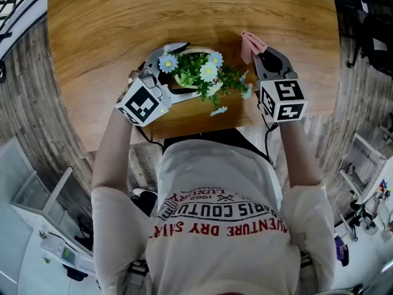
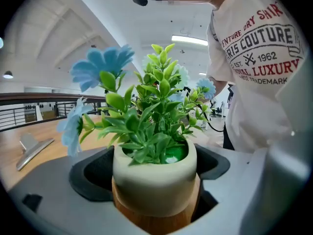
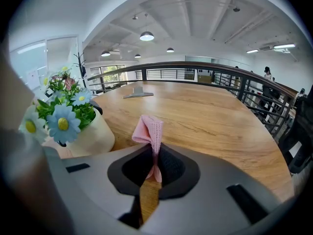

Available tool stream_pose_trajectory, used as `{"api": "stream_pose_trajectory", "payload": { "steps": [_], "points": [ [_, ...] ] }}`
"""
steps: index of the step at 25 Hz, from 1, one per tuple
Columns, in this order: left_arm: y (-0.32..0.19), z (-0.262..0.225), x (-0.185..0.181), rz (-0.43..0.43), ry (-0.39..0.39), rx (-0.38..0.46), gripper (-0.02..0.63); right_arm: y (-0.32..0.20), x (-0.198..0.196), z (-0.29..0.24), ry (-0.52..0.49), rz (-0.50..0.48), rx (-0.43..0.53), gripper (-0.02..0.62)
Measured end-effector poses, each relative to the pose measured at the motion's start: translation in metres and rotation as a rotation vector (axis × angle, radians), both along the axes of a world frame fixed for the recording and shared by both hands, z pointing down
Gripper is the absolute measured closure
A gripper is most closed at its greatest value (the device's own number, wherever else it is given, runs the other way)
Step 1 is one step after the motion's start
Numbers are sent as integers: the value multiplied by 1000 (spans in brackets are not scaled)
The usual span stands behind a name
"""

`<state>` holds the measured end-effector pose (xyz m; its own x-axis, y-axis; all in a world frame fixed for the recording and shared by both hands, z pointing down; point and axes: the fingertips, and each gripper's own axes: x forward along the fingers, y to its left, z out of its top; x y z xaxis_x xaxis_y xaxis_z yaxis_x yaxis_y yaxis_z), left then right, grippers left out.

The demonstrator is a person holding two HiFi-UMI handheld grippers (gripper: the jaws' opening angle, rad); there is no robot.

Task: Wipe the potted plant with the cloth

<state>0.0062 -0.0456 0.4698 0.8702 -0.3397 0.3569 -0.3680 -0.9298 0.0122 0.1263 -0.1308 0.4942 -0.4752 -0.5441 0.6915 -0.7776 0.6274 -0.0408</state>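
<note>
Ahead of the right claw [image 3: 152, 166], whose gap the cloth [image 3: 149, 131] fills, the surface [image 3: 210, 116] lies open as far as a metal clip [image 3: 138, 92] well ahead. At its left the potted plant [image 3: 73, 124], wedged in the left claw [image 1: 181, 71], bars sideways passage.

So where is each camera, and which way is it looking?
Head view: on the person's head, looking steeply down at the table, plant, left gripper and right gripper; the shirt and arms show.
Left gripper view: on the left gripper, looking along its jaws, shut on the pot; the shirt shows behind.
Right gripper view: on the right gripper, looking along its jaws, pinching the cloth, across the table; nothing of the person is clear.
Shared: the plant shows in all three.
</note>
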Motion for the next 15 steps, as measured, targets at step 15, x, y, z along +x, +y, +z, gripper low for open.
{"api": "stream_pose_trajectory", "payload": {
  "steps": [15],
  "points": [
    [-4,-82,-21,-274,220,-41,115,39,-14,-24,-239,39,-123,552]
  ]
}}
